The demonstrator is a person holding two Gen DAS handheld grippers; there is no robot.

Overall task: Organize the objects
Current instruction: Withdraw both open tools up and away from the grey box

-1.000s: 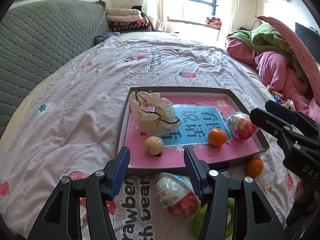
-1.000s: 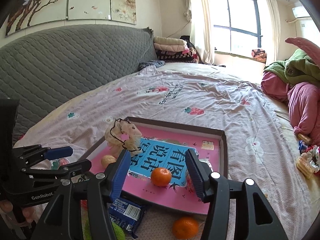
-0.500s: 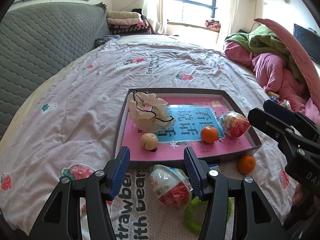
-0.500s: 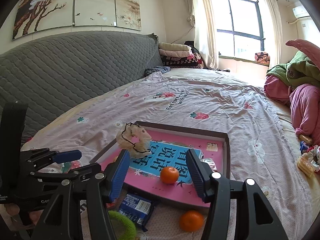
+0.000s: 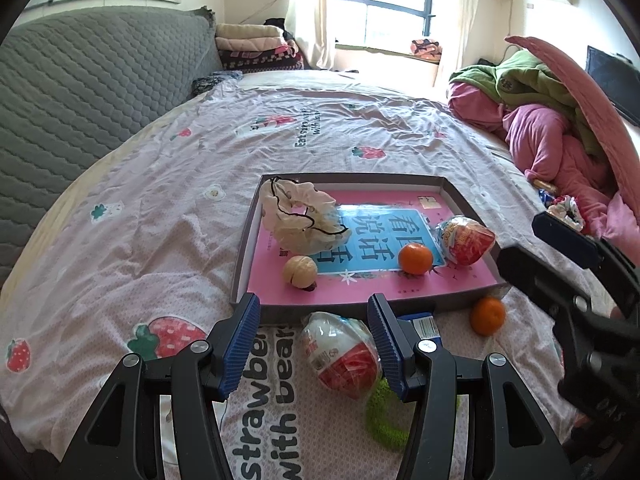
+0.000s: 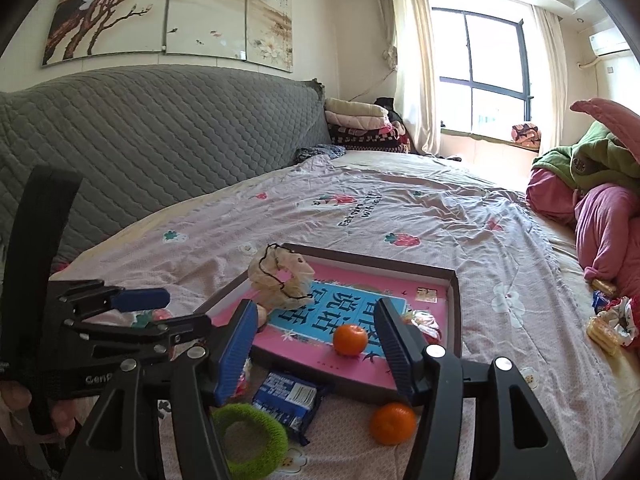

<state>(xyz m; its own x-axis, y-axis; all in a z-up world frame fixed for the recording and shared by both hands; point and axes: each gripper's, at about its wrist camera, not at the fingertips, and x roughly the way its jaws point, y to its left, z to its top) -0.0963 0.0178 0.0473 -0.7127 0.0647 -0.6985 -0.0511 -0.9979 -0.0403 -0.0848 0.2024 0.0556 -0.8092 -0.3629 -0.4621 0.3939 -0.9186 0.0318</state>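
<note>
A shallow grey box [image 5: 276, 309] with a pink liner lies on the bed. In it are a cream scrunchie [image 5: 298, 221], a walnut-like ball [image 5: 300, 271], a tangerine [image 5: 415, 258] and a red snack bag [image 5: 464, 240]. Outside its near edge lie a second red snack bag [image 5: 344, 354], a green scrunchie [image 6: 250, 438], a blue packet [image 6: 286, 396] and a loose tangerine [image 6: 392, 423]. My left gripper [image 5: 314, 346] is open above the near snack bag. My right gripper [image 6: 316, 354] is open above the blue packet and box edge.
The bed has a pink strawberry-print sheet [image 5: 160, 208] and a grey quilted headboard [image 6: 160, 140] on the left. A heap of pink and green bedding [image 5: 560, 128] lies at the right. Small snacks and a red scrunchie [image 6: 612, 320] lie near that heap.
Both grippers have drawn back and risen from the box, so more of the bed and the loose items in front of the box show. Both jaws stay open. No object has moved.
</note>
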